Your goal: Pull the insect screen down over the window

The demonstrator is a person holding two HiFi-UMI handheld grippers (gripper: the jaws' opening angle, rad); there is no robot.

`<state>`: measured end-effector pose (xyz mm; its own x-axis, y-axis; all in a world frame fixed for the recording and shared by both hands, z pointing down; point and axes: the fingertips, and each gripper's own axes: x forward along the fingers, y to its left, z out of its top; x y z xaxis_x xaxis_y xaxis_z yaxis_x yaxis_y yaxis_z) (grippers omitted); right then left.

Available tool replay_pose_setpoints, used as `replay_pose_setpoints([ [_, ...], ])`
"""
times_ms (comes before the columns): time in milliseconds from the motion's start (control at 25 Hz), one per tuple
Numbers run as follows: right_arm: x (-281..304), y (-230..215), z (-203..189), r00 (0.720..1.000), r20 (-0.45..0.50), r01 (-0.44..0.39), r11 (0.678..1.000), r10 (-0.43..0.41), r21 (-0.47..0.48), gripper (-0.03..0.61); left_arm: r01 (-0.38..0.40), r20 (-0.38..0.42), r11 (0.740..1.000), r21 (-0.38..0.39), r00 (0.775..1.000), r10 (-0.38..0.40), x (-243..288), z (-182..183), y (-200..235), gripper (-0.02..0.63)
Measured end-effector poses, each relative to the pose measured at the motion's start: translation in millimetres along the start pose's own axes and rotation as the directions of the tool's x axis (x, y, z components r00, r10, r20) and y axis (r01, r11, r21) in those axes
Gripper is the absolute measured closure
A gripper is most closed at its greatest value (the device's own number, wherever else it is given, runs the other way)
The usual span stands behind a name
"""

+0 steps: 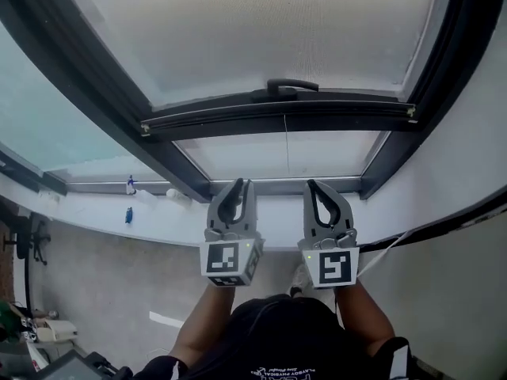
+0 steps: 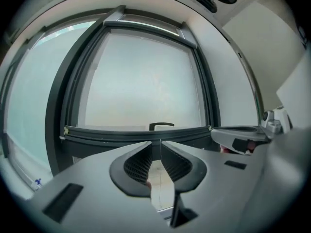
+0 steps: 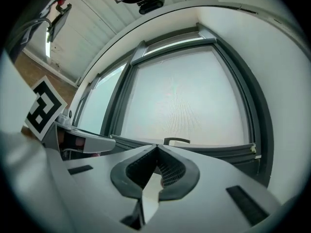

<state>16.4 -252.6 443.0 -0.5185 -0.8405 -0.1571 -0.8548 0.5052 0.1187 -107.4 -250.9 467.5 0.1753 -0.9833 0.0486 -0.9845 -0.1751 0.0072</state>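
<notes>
Head view: where is the insect screen (image 1: 261,30)?
— Its handle bar (image 1: 277,115) sits partway down. Below it, the right hand-held gripper (image 1: 311,185) is pressed together and the left hand-held gripper (image 1: 242,184) is slightly apart. Both are empty, likely readying a grab.

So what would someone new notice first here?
The dark screen bar with its handle sits partway down the window, at the centre of the head view. Just below it, the left gripper and right gripper point up side by side, both empty.
</notes>
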Motion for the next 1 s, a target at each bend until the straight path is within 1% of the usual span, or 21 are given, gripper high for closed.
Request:
replay_pose_setpoints([
  [160, -17.9, 17.7, 8.5, 1.000, 0.006, 0.028, 1.000, -0.028, 0.000, 0.572, -0.020, 0.013, 1.000, 0.006, 1.000, 0.020, -30.7, -1.3, 12.4, 0.554],
  [240, -29.7, 27.8, 10.1, 0.999, -0.007, 0.041, 0.999, -0.041, -0.008, 0.572, -0.035, 0.026, 0.999, -0.002, 0.999, 0.035, -48.7, 0.9, 19.0, 0.555],
  [320, -43.0, 39.9, 9.0, 0.999, -0.031, 0.044, 0.999, -0.045, -0.013, 0.572, -0.013, 0.059, 1.000, -0.019, 0.998, 0.015, -67.7, 4.4, 19.9, 0.612],
  [400, -54.4, 51.9, 9.5, 0.998, -0.039, 0.051, 0.999, -0.052, -0.020, 0.572, 0.002, 0.078, 1.000, -0.010, 0.997, -0.001, -85.2, 6.4, 19.0, 0.612],
  [520, -74.0, 71.0, 13.4, 0.997, -0.040, 0.061, 0.998, -0.062, -0.028, 0.572, -0.028, 0.042, 0.999, 0.017, 0.999, 0.027, -112.5, 0.8, 21.7, 0.612],
  [680, -100.1, 93.6, 25.6, 0.997, -0.003, 0.073, 0.996, -0.073, -0.054, 0.572, -0.032, 0.037, 0.999, 0.012, 0.999, 0.032, -148.2, -6.0, 21.3, 0.612],
  [760, -112.8, 104.8, 29.0, 0.997, 0.004, 0.083, 0.994, -0.083, -0.076, 0.572, -0.018, 0.045, 1.000, 0.026, 0.999, 0.017, -163.6, -10.1, 17.0, 0.612],
  [840, -125.6, 115.6, 31.9, 0.996, 0.003, 0.087, 0.994, -0.087, -0.073, 0.572, 0.007, 0.057, 0.999, 0.038, 0.998, -0.009, -177.9, -15.0, 11.5, 0.612],
  [920, -137.5, 124.5, 35.3, 0.996, 0.005, 0.088, 0.993, -0.088, -0.076, 0.574, 0.025, 0.066, 0.999, 0.027, 0.997, -0.027, -190.2, -14.6, 6.1, 0.612],
  [1000, -150.5, 130.5, 39.9, 0.996, 0.005, 0.093, 0.988, -0.093, -0.124, 0.572, 0.035, 0.072, 0.999, 0.014, 0.997, -0.036, -201.8, -12.5, -0.6, 0.612],
])
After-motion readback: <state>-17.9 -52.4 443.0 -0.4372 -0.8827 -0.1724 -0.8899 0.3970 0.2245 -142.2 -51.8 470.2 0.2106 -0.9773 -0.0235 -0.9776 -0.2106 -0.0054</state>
